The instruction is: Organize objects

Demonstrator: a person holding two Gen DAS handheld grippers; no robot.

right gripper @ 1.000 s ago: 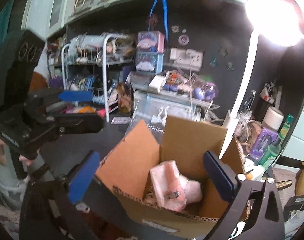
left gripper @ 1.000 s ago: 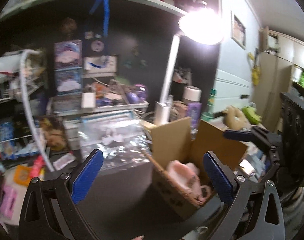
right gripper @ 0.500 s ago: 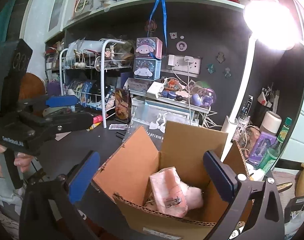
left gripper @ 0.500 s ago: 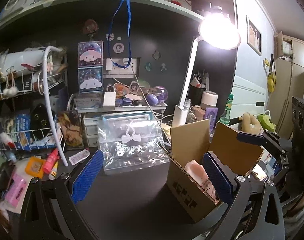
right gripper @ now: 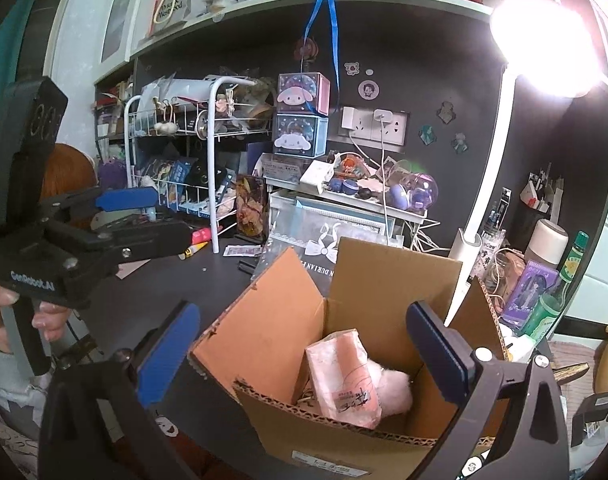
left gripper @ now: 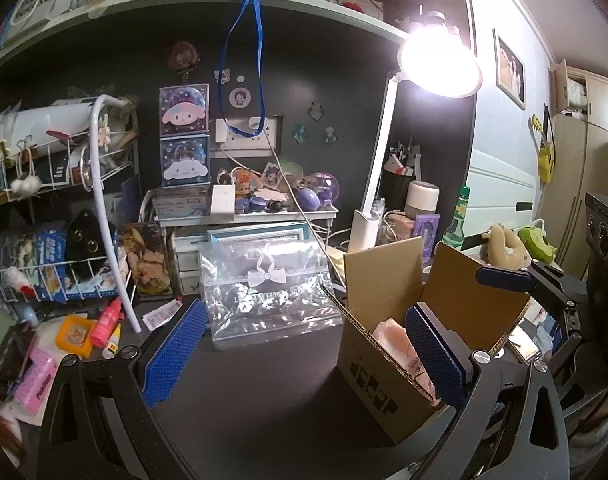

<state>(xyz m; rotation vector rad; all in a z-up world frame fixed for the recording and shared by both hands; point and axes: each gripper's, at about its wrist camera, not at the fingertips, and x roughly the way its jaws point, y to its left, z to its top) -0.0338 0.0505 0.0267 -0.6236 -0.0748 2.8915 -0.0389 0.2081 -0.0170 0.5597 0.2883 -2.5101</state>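
An open cardboard box (right gripper: 388, 280) stands on the dark desk and holds a pink packet (right gripper: 342, 384) and a pink fluffy item (right gripper: 396, 390). It also shows in the left wrist view (left gripper: 384, 276) at the right. My right gripper (right gripper: 304, 356) is open and empty, just above the box's near edge. My left gripper (left gripper: 304, 348) is open and empty over the bare desk, left of the box. A clear plastic pouch with a white bow (left gripper: 268, 284) leans behind the desk's middle.
A white wire rack (left gripper: 60, 216) full of items stands at the left. Small bottles and packets (left gripper: 88, 328) lie in front of it. A lit desk lamp (left gripper: 436, 60), bottles (right gripper: 560, 292) and a shelf of toys (left gripper: 264, 196) crowd the back and right.
My left gripper has pulled back and up, so the box and pouch look farther away. My right gripper has stayed above the box, drawing back slightly.
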